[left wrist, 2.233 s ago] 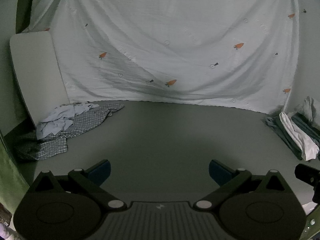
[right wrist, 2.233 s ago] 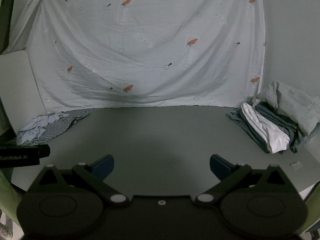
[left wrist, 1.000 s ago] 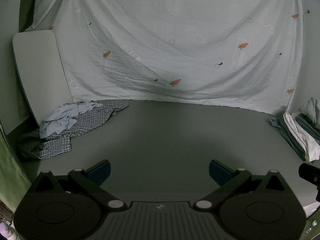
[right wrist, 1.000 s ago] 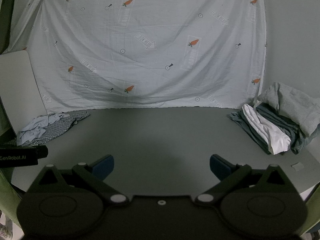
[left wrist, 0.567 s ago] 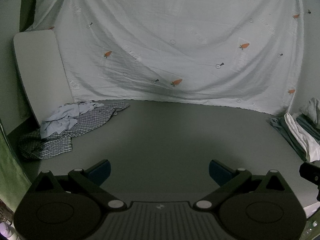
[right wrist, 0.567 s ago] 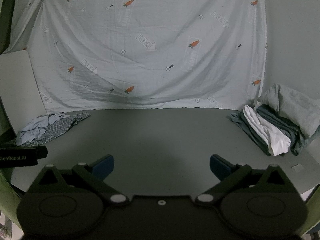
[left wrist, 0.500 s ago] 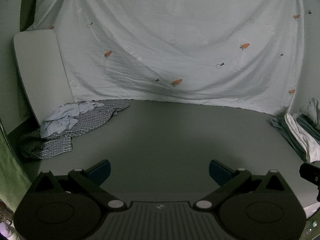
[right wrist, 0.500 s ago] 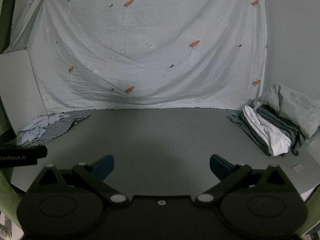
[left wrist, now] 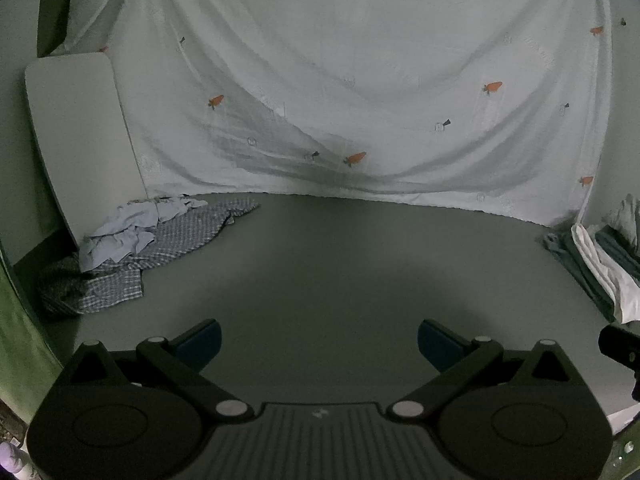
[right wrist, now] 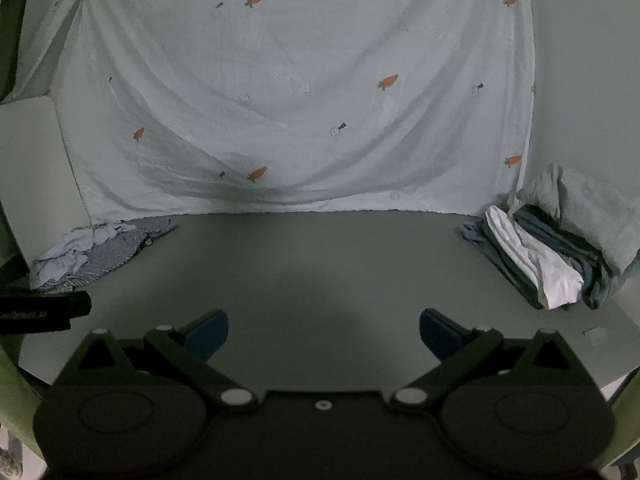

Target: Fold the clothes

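Left wrist view: left gripper held above the grey table, jaws spread wide, nothing between the blue pads. Table centre bare. Unfolded clothes sit at the far left of the table: a crumpled light blue garment lying on top of a blue-and-white checked shirt, both close to a pale rounded board that leans upright at the table's left edge. At the far right edge, a stack of folded clothes, dark green-grey pieces with a white one between them, partly cut off by the frame. A pale sheet with a carrot print hangs behind the table as backdrop. Black part of the other gripper shows at the right edge.

Right wrist view: right gripper also above the table, jaws wide apart, empty. Folded stack at the right, white garment sandwiched among dark grey-green ones; a loose light grey garment bunched behind and against it. Light blue garment and checked shirt at the far left, well apart from the stack. Carrot-print sheet behind. Body of the left gripper at the left edge; its label is blurred
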Demonstrator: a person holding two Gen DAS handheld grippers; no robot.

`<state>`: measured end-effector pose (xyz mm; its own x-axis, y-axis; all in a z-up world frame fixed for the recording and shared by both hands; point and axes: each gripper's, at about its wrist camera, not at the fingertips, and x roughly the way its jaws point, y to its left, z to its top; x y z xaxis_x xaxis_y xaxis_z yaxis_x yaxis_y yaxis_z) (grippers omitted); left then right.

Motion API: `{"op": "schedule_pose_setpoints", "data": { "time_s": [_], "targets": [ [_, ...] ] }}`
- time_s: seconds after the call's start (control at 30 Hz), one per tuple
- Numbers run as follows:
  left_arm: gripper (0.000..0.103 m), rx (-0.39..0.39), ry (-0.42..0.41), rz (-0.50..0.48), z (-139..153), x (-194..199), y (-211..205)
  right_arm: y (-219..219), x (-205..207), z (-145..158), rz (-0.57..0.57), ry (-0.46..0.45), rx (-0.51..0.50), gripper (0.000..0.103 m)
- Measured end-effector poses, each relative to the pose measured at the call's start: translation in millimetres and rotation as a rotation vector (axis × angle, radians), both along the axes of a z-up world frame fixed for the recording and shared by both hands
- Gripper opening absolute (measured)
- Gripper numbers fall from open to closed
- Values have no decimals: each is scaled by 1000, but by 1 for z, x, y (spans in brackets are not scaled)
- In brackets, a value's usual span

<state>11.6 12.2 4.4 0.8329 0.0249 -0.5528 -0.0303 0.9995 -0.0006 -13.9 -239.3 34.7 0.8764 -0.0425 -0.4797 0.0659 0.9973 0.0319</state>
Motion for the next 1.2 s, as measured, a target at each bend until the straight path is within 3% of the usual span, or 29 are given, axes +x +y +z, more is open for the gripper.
{"op": "schedule_pose_setpoints", "data": {
  "time_s": [0.33,0.5,0.7,0.97,1.2],
  "targets": [
    [103,-64,46,-13,-12,41,-13,-18,37,-4,-15,32,-28,103],
    [103,-60,57,-11,-18,76,-24,-33,82,-9,-4,44,-11,103],
    [103,-35,86,48,-8,126,-16,-37,165,-16,68,94,57,103],
    [103,-162,127,283,-11,182,47,-3,267,-40,238,128,181,103],
    [103,-275,185,430,-36,219,137,59,350,-64,345,265,351,103]
  ]
}}
